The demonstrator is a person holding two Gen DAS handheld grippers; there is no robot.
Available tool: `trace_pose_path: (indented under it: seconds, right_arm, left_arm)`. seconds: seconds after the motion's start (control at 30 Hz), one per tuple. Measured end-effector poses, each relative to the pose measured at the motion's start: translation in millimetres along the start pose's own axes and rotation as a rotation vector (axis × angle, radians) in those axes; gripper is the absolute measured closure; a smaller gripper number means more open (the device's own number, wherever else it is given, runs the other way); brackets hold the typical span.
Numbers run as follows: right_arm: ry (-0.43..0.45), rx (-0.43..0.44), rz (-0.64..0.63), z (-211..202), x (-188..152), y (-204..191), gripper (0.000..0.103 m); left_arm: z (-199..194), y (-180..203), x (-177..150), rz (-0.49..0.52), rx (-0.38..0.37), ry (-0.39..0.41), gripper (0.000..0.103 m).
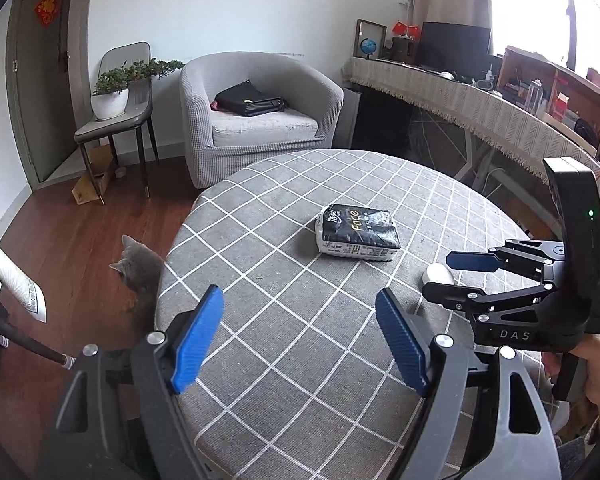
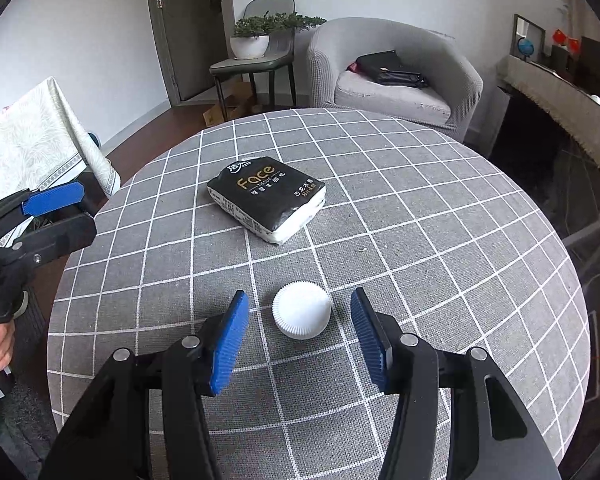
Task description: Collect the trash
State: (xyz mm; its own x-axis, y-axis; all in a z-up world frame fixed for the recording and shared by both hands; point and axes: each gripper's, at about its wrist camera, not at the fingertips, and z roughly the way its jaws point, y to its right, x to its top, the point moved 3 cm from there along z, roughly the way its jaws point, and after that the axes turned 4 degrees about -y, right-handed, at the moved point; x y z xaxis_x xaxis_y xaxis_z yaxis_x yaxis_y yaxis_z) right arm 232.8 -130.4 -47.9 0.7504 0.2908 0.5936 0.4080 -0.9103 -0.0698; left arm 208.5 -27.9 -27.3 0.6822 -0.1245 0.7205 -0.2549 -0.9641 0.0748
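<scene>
White pleated paper cup (image 2: 301, 315), upside down

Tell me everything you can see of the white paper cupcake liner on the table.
The cupcake liner is white pleated paper, upside down with its flat base up and fluted rim on the grey checked tablecloth. It looks intact and uncrushed. It sits nearer the camera than the tissue pack, just ahead of the right tongs, whose blue pads flank it without touching.

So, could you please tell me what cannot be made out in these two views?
- White paper cup: left wrist view, partly hidden by the right hand-held gripper.
- Cat: left wrist view, partly behind the table edge.
- Tissue pack: small print too small to read.
</scene>
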Motion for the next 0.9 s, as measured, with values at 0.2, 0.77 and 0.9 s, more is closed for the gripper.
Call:
trace_pose_path:
  seconds: [0.2,0.77,0.9]
  right_arm:
    - [-0.016,0.005,-0.019,5,3,2,0.061]
    - [0.063,0.06,0.058,-16,5,50,0.073]
    - [0.073,0.091,0.091,-16,5,62,0.073]
  left_arm:
    - [10,13,11,0.011,-0.029,0.004,0.018]
    - [59,49,38,0.133,-0.018,-0.096,0.01]
    - [76,55,46,0.168,-0.011,-0.131,0.009]
